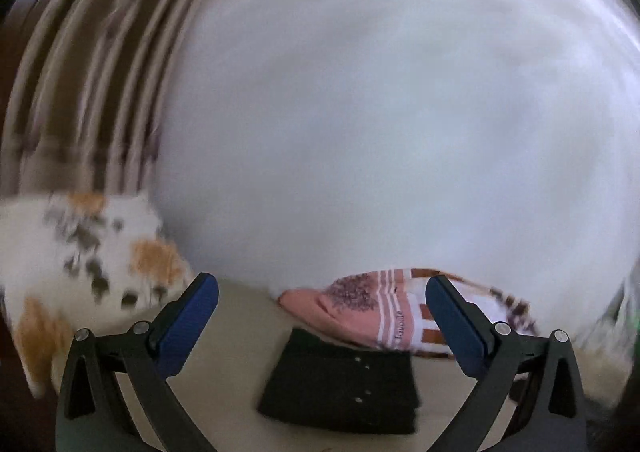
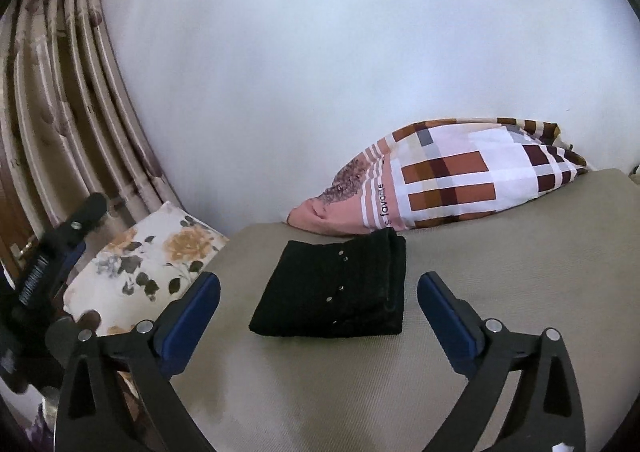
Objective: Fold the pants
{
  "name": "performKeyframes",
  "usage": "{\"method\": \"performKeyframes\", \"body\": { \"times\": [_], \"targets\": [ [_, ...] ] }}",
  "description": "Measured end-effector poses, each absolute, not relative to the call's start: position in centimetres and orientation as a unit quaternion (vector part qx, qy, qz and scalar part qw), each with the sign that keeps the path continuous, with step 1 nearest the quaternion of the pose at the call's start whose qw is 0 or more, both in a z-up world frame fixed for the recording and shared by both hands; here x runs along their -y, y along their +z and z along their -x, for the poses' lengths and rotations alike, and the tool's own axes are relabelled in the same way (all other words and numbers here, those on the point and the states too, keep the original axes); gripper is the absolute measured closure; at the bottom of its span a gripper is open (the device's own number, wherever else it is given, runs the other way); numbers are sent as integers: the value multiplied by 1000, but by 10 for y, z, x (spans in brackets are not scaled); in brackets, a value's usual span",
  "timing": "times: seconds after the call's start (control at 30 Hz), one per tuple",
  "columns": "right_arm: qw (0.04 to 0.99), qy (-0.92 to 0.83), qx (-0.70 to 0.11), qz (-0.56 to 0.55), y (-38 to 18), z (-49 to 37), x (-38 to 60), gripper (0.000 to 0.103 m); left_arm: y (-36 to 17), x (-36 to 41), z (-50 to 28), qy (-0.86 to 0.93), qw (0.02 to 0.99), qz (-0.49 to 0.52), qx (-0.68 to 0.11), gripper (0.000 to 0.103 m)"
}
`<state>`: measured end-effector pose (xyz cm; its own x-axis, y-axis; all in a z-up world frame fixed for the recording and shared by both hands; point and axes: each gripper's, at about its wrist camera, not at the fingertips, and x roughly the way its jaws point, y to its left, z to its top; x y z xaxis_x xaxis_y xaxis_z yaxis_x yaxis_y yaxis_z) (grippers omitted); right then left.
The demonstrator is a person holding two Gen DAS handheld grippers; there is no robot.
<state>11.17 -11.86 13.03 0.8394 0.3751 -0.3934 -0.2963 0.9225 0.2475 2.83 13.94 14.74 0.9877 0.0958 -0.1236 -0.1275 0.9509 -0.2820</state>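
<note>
The black pants lie folded into a compact rectangle on the beige bed surface, small metal studs showing on top. They also show in the blurred left wrist view. My right gripper is open and empty, its blue pads on either side of the pants and nearer the camera, not touching them. My left gripper is open and empty, just short of the pants. The left gripper's body also appears at the left edge of the right wrist view.
A checked pink, white and brown pillow lies behind the pants against the white wall. A floral cushion sits at the left, with striped curtains behind it.
</note>
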Motion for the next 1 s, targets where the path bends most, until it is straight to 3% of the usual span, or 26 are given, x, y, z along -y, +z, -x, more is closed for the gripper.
{"method": "performKeyframes", "body": {
  "times": [0.1,0.37,1.0],
  "targets": [
    [955,180,-219,-91,134,-100,121,3,155,-159,-19,44,975,201,-82,0],
    [952,193,-219,-91,138,-79,116,3,160,-119,-17,16,988,61,-140,0],
    [958,176,-219,-53,137,-60,103,1,144,-105,-30,-5,980,65,-186,0]
  ]
}}
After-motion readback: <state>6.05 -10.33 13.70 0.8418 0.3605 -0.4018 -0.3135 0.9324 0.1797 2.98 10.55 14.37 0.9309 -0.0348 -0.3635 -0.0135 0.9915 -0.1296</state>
